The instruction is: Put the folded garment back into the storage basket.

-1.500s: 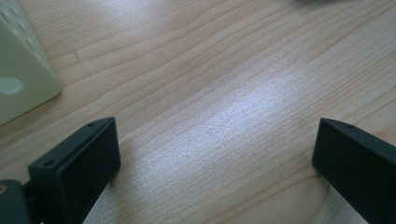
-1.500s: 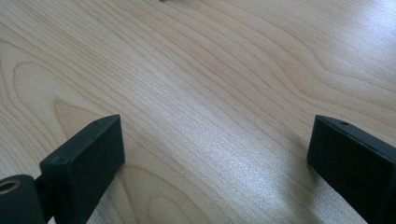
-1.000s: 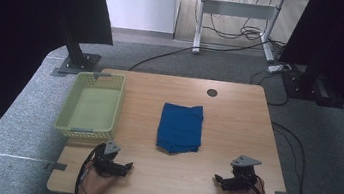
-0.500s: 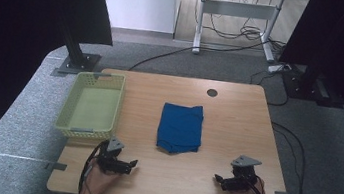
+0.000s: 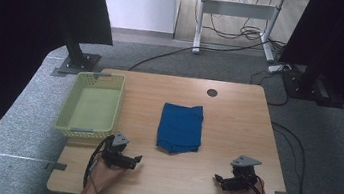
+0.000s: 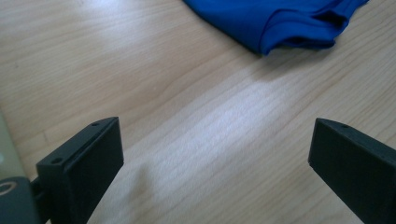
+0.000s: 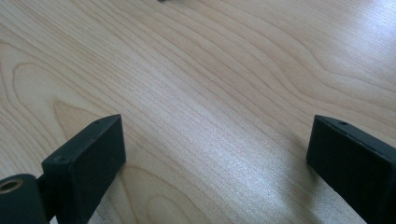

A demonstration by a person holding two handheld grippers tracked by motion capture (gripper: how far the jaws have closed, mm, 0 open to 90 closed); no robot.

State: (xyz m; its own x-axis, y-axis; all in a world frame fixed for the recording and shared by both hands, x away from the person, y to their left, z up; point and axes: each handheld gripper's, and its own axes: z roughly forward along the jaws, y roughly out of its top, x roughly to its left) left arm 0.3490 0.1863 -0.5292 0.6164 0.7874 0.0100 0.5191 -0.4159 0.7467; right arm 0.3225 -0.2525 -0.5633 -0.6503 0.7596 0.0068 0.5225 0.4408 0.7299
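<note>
Two pairs of jaws, both spread wide and empty — my left gripper (image 5: 137,159) nearest the folded blue cloth (image 5: 180,127), my right gripper (image 5: 219,178) farther off. To grip well, I'd slide low under the cloth's near edge and pinch every layer. One cloth mid-worktop (image 5: 238,116) — one yellow basket (image 5: 91,108) left.

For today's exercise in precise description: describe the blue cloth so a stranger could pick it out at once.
Start at the wooden table. At its middle, right of the green basket, lies the cloth, folded into a rough rectangle. It is the only blue thing and the only soft one there.
</note>
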